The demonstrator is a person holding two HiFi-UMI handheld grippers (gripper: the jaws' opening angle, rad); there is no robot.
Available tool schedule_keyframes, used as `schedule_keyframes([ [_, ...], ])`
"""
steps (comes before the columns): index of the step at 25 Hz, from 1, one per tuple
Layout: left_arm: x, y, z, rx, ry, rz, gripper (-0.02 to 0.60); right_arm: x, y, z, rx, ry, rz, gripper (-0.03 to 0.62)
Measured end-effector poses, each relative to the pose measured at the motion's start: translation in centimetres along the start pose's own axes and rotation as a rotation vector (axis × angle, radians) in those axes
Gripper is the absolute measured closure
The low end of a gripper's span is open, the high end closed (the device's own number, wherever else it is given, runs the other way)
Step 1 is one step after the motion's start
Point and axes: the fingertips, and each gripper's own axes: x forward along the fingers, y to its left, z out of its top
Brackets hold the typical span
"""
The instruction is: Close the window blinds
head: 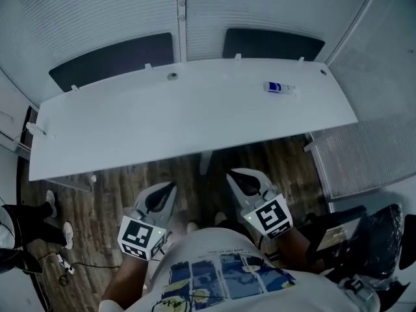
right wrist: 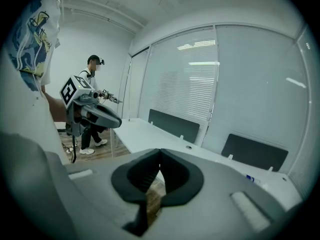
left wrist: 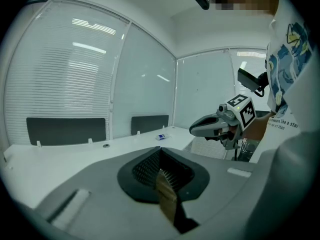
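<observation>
The window blinds hang behind glass panes past the far edge of a long white desk; their slats also show in the left gripper view and the right gripper view. My left gripper is held low near my body, over the wooden floor and short of the desk, its jaws shut with nothing between them. Beside it, my right gripper is also short of the desk, with its jaws together and empty. Both point toward the desk and window.
Two dark divider panels stand along the desk's far edge. A small white-and-blue object lies on the desk at the right. A slatted panel and dark equipment are to my right. Another person stands at the left.
</observation>
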Motion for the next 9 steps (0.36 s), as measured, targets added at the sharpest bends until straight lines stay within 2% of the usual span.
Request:
schedule_keyframes([
  [9,-2.0,-0.3,-2.0,-0.014,0.039,0.008,0.577,0.0,1.5,-1.2,0.027,0.038,0.006,0.592],
])
